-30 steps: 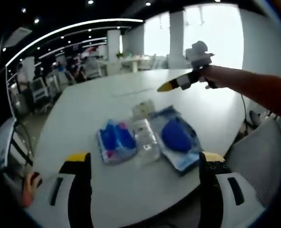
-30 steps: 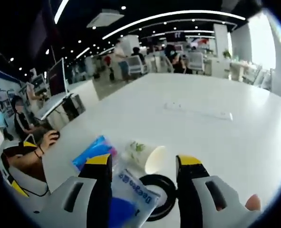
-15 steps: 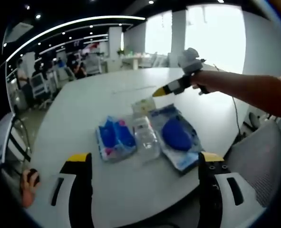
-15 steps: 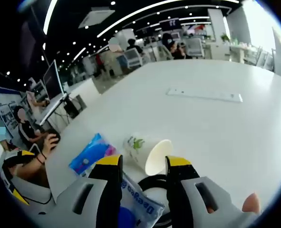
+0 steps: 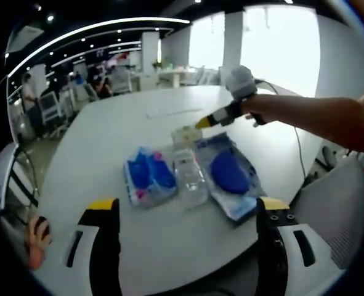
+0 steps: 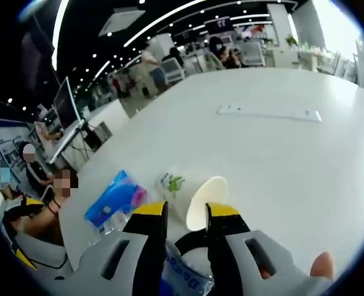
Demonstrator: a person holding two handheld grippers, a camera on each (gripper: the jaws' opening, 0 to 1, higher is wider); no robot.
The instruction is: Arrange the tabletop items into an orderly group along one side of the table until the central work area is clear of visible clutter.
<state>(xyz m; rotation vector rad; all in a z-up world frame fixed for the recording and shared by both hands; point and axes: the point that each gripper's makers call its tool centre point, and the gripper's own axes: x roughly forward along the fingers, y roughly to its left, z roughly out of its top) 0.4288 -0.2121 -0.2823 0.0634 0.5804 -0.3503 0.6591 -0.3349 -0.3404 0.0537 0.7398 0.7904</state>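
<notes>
Straddling paper cup (image 6: 191,198): narrowly parted right tongs (image 6: 186,213).

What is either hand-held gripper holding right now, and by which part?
Nothing is held. The left hand-held gripper is open above the table. The right hand-held gripper has its jaws narrowed by the paper cup's rim, without gripping it.

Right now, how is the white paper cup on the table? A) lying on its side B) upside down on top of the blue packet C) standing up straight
A: in the right gripper view the paper cup lies on its side on the white table, its open mouth facing the right gripper, beside the blue packet.
</notes>
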